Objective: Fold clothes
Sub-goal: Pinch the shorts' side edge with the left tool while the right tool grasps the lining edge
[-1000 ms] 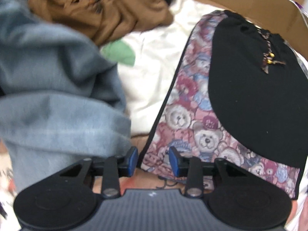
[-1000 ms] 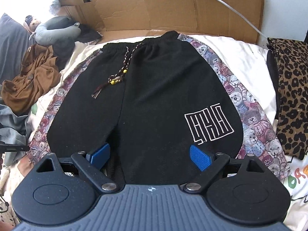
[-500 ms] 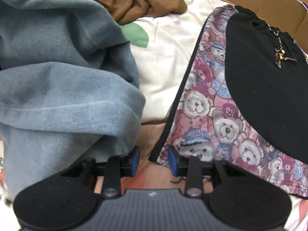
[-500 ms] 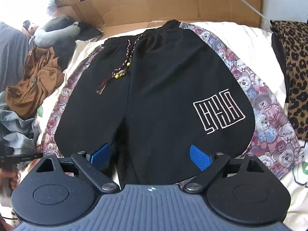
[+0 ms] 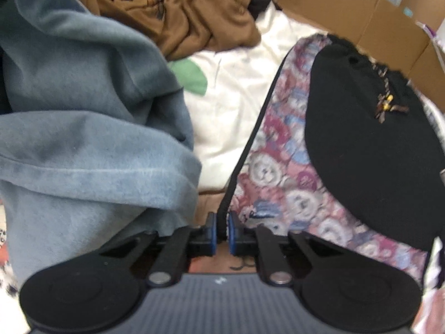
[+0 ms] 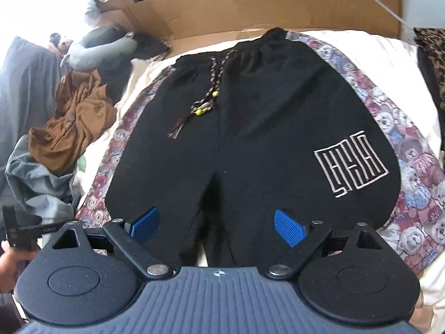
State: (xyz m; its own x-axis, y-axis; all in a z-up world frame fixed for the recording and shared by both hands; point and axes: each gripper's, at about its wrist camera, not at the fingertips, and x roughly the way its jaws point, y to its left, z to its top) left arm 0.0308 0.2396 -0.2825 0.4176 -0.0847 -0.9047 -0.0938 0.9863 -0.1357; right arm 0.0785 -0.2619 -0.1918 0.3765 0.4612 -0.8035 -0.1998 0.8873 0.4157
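Black-edged shorts (image 5: pixel 292 167) hem, left gripper (image 5: pixel 222 232) jaws now closed on it

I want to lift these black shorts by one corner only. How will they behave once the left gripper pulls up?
Probably floppy: the shorts lie flat and limp on the bedding. The left gripper pinches just the thin edge trim, so the rest would likely sag and trail. The beaded drawstring lies loose and may swing.

The shorts (image 6: pixel 250 128) are matt black knit cloth with printed woven side panels (image 5: pixel 281 172); beside them, a soft fleecy grey-blue garment (image 5: pixel 83 128). Behind the shorts stands plain brown cardboard (image 6: pixel 278 2).
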